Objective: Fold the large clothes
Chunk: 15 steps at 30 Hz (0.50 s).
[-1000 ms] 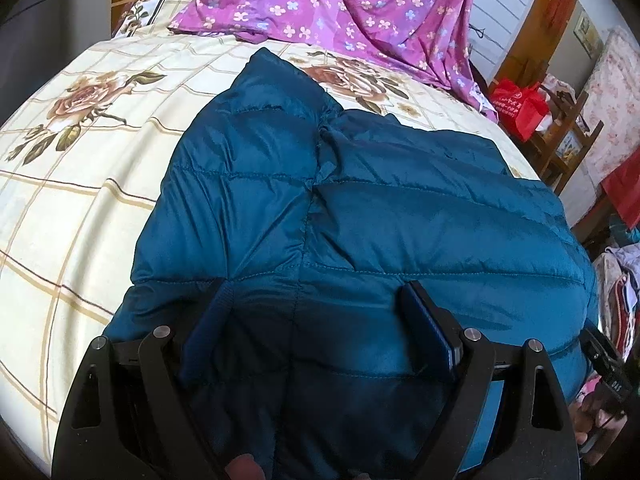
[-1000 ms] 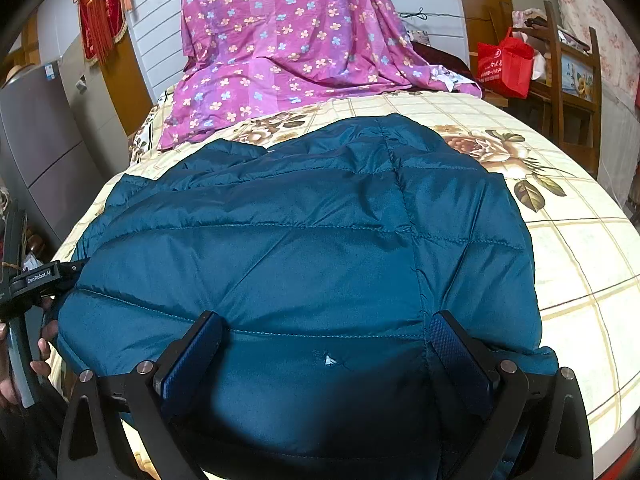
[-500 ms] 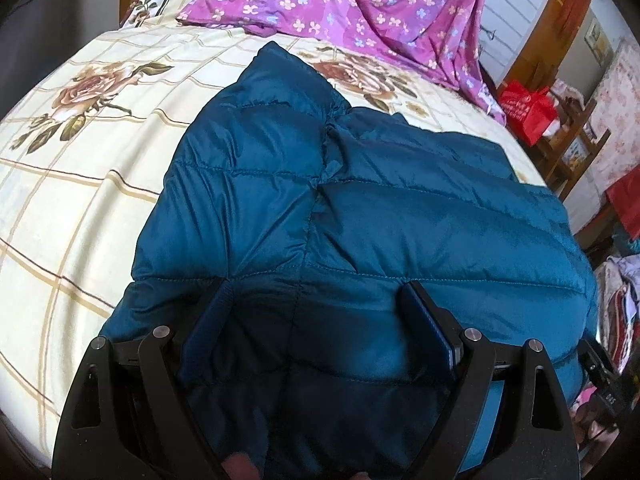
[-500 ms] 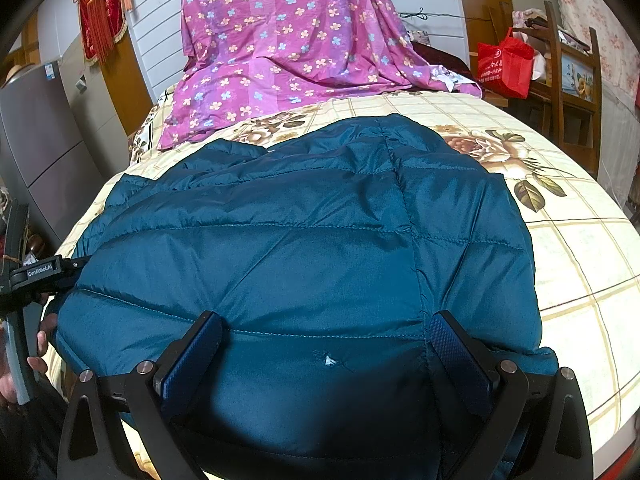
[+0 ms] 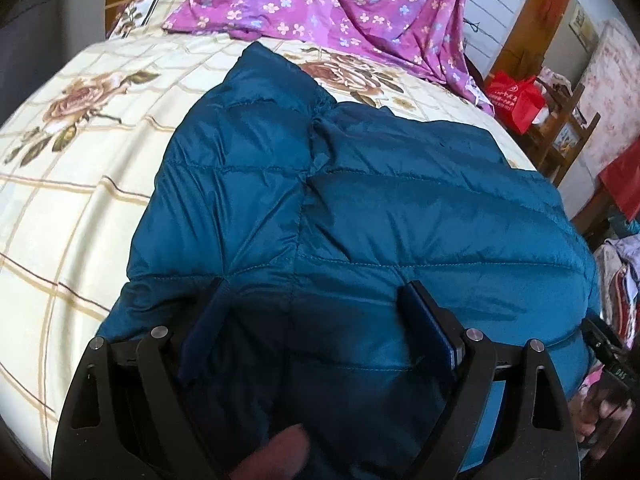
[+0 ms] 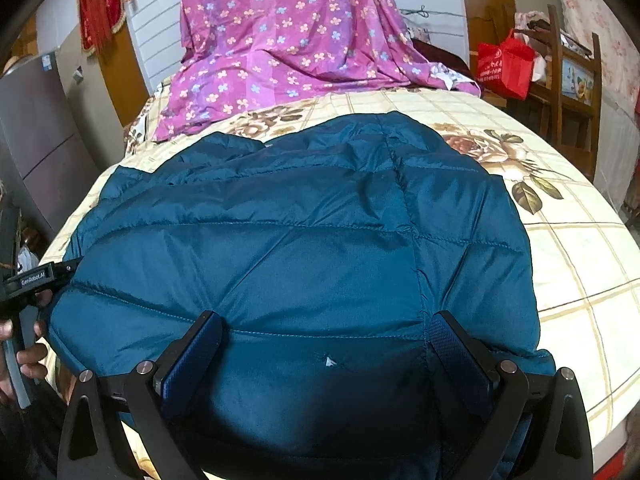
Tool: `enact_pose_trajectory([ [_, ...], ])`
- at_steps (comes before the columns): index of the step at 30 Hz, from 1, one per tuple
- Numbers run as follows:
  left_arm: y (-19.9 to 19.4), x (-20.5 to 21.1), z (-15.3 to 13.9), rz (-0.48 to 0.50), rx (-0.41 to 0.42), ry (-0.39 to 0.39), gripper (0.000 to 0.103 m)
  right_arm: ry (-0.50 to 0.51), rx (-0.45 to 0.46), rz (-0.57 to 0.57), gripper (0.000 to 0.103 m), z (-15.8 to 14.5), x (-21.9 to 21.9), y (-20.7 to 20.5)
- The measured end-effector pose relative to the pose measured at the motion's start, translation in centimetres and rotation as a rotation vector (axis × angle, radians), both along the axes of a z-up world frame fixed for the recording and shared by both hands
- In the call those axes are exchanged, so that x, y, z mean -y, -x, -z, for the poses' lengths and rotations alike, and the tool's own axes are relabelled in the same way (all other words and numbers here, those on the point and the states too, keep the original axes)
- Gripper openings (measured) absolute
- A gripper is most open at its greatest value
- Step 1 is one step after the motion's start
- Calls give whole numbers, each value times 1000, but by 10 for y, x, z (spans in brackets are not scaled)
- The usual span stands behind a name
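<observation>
A teal quilted jacket lies spread on a bed covered with a cream sheet printed with roses and a plaid grid. It sits at the near edge of the bed, puffed up, with its seams running across. Beyond it a purple flowered cloth drapes over the far end of the bed. The left tool stands released, its blue pads wide apart over the jacket's near hem, with padded fabric bulging up between them; whether the pads press the fabric I cannot tell. The right tool is likewise spread wide over the near hem of the jacket, by a small white fleck in the fabric. A red bag hangs by a wooden chair to the right of the bed.
</observation>
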State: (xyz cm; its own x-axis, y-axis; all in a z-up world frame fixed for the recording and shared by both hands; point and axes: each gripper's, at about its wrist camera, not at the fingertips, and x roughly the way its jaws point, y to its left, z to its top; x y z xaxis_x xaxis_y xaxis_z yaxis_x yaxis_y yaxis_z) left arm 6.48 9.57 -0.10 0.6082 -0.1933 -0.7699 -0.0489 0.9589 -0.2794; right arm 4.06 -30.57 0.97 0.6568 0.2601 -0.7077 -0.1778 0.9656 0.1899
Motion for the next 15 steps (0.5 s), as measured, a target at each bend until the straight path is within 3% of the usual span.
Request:
enact_pose_trajectory([
  [4,9,-8,-16,17,-31,20,88,-22,-20,57,103,-28,9,16],
  [10,86,11,-72,45,68,-113,88,76,9,69,103,-83,14,90],
  [15,157,48,-86,141,65,-171,88,102,-3,62,103,-104,9,158],
])
